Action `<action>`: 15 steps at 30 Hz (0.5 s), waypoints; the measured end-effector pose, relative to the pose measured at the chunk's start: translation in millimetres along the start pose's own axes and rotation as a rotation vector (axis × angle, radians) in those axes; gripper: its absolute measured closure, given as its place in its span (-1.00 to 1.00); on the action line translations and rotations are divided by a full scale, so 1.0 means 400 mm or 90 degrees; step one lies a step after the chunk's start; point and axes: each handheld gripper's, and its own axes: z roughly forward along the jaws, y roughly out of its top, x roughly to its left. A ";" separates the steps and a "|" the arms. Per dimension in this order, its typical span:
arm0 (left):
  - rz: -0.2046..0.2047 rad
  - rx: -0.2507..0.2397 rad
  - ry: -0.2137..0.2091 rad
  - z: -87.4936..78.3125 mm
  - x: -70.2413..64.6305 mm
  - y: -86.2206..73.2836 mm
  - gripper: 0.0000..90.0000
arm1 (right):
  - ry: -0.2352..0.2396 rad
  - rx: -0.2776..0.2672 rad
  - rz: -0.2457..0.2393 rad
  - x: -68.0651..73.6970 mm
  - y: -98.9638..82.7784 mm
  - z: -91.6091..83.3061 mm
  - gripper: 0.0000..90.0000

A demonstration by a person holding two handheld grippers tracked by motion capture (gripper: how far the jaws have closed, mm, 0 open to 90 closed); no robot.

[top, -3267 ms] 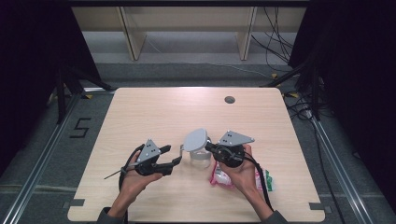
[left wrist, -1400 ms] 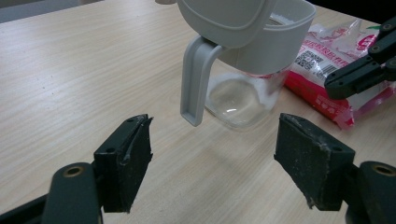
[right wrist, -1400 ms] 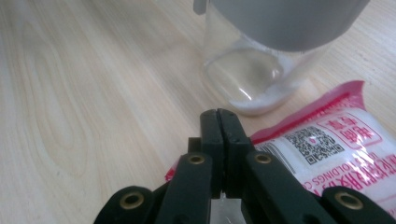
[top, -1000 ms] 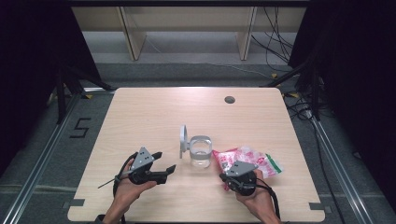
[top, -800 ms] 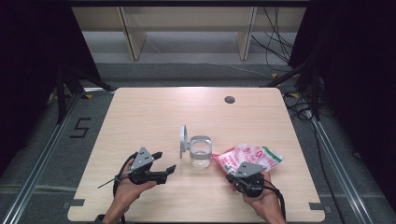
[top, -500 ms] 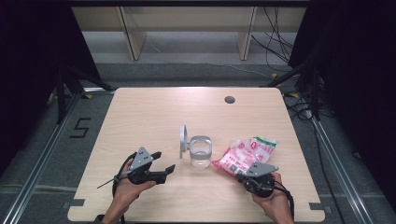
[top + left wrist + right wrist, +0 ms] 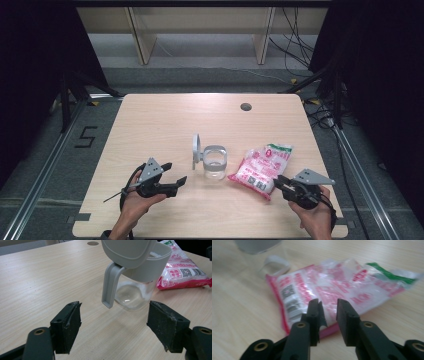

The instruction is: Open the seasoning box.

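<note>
While parted, gripper (image 7: 328, 312) over bag (image 7: 342, 287)

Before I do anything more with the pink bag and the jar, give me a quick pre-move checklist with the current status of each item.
1. Right gripper released: ok; its jaws have just been opening, a gap shows between them at the pink bag bottom edge.
2. Bag flat on the table: ok, lying right of the jar.
3. Bag sealed or torn open: cannot tell.
4. Jar upright: ok.
5. Jar lid open: ok, flipped up on the jar's left side.
6. Left gripper ready: ok, jaws wide apart, nothing between them, facing the jar's grey handle.
</note>
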 end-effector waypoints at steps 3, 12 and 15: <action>-0.005 0.001 -0.003 0.004 0.000 -0.004 -0.41 | -0.061 0.002 0.040 -0.028 -0.010 -0.005 0.23; -0.012 0.014 -0.010 0.020 -0.003 -0.022 -0.41 | -0.080 0.011 0.148 -0.106 -0.025 0.036 -0.07; -0.013 0.021 -0.015 0.025 -0.002 -0.026 -0.40 | -0.058 -0.002 0.141 -0.119 -0.019 0.051 -0.10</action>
